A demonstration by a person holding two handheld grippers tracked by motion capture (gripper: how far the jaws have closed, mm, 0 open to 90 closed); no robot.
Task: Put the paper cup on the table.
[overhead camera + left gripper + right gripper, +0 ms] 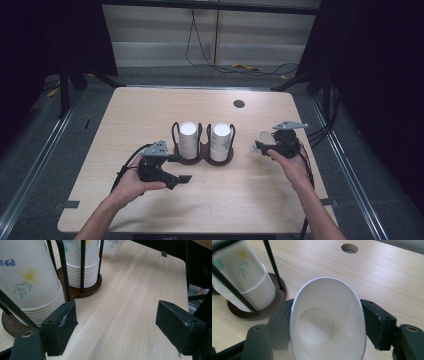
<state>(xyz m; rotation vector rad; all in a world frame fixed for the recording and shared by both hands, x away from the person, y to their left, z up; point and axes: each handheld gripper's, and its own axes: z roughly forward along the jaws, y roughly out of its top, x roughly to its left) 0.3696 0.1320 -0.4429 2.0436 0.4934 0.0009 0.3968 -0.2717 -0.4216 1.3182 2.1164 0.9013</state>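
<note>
Cup (327,322) sits squeezed in the right claw (325,326), held just above the worktop (150,107) at its right side, mouth turned toward the claw's camera so the round bottom shows inside.

Going left to right in the high view: the left claw (184,178) hovers low over the worktop near the front, its hand (131,184) under it. Its jaws stand wide apart with only bare wood between them, and one jaw is close beside the holder (202,159). The holder is a dark wooden base with black wire uprights, standing at the middle of the worktop. It carries two upside-down stacks of flowered paper cups, the left stack (188,140) and the right stack (220,142), side by side. Right of the holder, well clear of it, the right claw (260,146) grips the single cup, its rim pressed into an oval. Behind, a round hole (239,103) pierces the worktop.
</note>
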